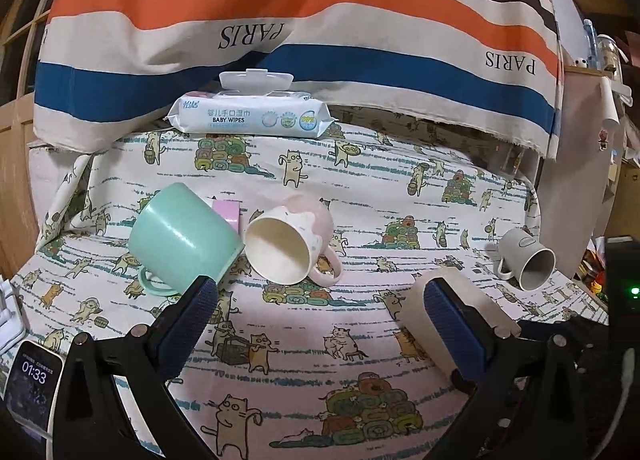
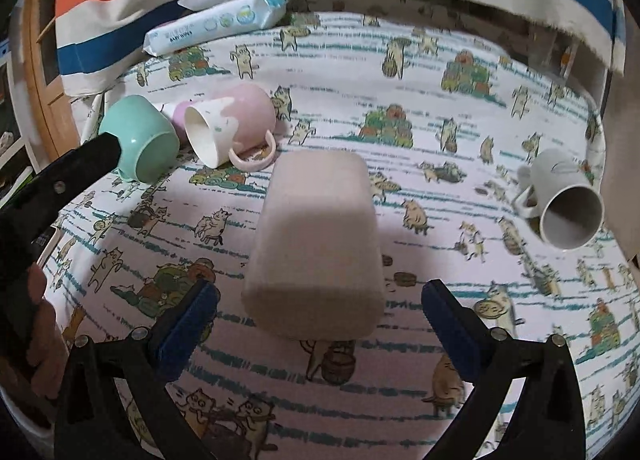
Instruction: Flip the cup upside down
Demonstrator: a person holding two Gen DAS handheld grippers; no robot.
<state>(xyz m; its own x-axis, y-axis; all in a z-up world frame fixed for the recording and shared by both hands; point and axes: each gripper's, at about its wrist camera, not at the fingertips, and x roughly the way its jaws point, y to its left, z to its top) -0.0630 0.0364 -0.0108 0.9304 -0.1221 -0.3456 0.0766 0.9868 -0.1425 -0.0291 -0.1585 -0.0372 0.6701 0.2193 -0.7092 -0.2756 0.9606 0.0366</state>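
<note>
3 mugs on sides, beige cup inverted, both tools apart, unloaded.

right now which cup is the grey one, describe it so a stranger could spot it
Start at the cat-print cloth covering the table and go to its far right edge. The grey mug lies there alone on its side, handle to the left, well apart from the green cup and pink mug at the left.
</note>
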